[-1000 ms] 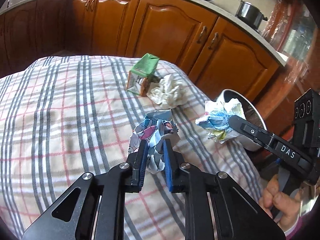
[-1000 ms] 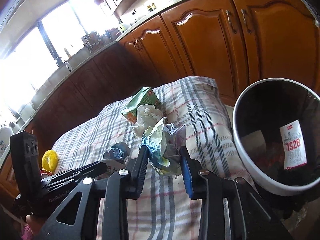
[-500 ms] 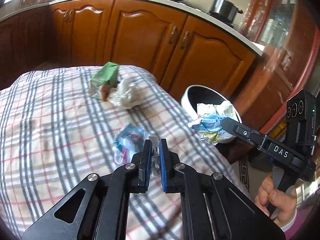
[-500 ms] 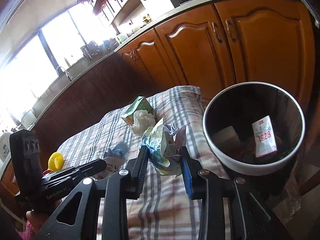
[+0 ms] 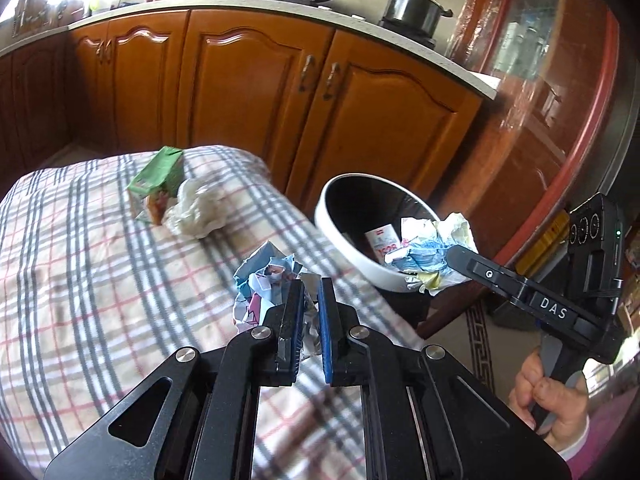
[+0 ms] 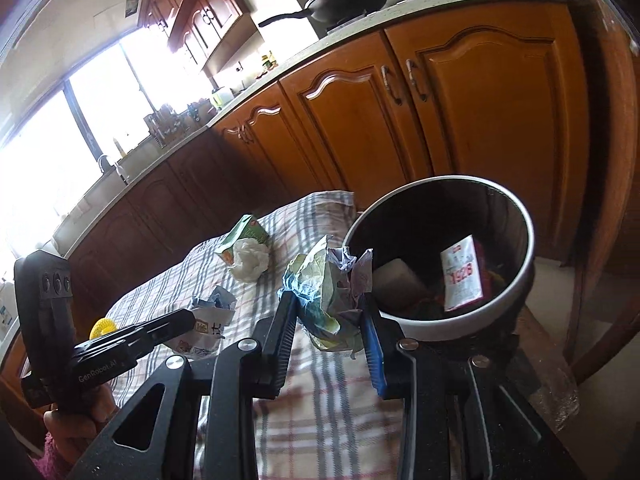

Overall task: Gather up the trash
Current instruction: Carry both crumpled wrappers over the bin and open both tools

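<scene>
The left gripper [image 5: 308, 292] is clamping a crumpled printed wrapper [image 5: 264, 284] between its nearly closed jaws, holding it above the plaid tablecloth [image 5: 80, 280] near the table's edge. The right gripper [image 6: 330, 300] is gripping a crumpled blue-and-yellow paper wad [image 6: 328, 292], its jaws spread around the bulk, and is holding it at the near rim of the white trash bin [image 6: 400, 326], which is standing just beside the table. Inside the bin a white packet with red print [image 6: 462, 276] is lying. Farther back on the cloth, a green carton [image 5: 158, 182] is lying touching a crumpled white tissue [image 5: 196, 212].
</scene>
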A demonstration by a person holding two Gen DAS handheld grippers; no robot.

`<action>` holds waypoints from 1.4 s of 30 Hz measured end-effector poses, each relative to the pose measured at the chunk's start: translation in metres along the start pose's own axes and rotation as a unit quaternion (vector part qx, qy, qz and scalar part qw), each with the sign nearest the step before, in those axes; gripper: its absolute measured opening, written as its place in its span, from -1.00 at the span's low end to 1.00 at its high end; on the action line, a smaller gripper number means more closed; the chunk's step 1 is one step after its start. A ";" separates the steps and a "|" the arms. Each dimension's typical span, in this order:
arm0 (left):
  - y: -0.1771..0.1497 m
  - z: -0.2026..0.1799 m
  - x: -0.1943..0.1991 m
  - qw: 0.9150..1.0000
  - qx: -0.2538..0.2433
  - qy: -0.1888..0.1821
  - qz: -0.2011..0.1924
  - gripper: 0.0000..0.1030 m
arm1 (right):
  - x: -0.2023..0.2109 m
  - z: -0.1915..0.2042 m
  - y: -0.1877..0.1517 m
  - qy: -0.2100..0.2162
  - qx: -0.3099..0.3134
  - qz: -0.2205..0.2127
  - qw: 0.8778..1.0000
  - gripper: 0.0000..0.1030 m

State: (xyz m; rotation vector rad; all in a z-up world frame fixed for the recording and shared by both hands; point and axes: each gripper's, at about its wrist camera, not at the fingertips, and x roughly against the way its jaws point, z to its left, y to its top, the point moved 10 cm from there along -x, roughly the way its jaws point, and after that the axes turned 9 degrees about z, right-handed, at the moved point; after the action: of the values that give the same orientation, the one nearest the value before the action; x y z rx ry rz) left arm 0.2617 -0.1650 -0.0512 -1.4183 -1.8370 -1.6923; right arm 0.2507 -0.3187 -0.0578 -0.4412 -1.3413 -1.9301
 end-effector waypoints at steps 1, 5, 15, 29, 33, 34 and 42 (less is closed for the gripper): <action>0.002 -0.004 -0.002 1.000 -0.003 -0.002 0.000 -0.87 | 0.002 -0.003 0.001 -0.002 -0.002 -0.002 1.000 -0.37; 0.010 -0.021 -0.009 1.000 -0.016 -0.008 0.000 -0.87 | 0.007 -0.020 0.006 -0.012 -0.012 -0.010 1.000 -0.37; 0.037 -0.058 -0.028 0.998 -0.050 -0.025 -0.004 -0.87 | 0.011 -0.054 0.018 -0.030 -0.032 -0.018 0.999 -0.37; 0.066 -0.088 -0.075 0.997 -0.069 -0.038 0.020 -0.87 | 0.000 -0.088 0.045 -0.055 -0.039 -0.017 0.998 -0.37; 0.069 -0.093 -0.089 0.996 -0.075 -0.036 0.030 -0.87 | -0.006 -0.099 0.051 -0.062 -0.042 -0.011 0.997 -0.37; 0.069 -0.094 -0.092 0.996 -0.076 -0.037 0.032 -0.87 | -0.008 -0.102 0.051 -0.064 -0.042 -0.009 0.997 -0.37; 0.068 -0.099 -0.112 0.995 -0.074 -0.045 0.049 -0.87 | -0.023 -0.115 0.052 -0.068 -0.047 0.007 0.997 -0.36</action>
State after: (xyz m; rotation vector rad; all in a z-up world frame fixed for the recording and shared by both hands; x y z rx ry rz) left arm 0.3291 -0.3144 -0.0648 -1.6410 -1.6851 -1.7742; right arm 0.3184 -0.4242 -0.0838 -0.6361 -1.3322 -1.9872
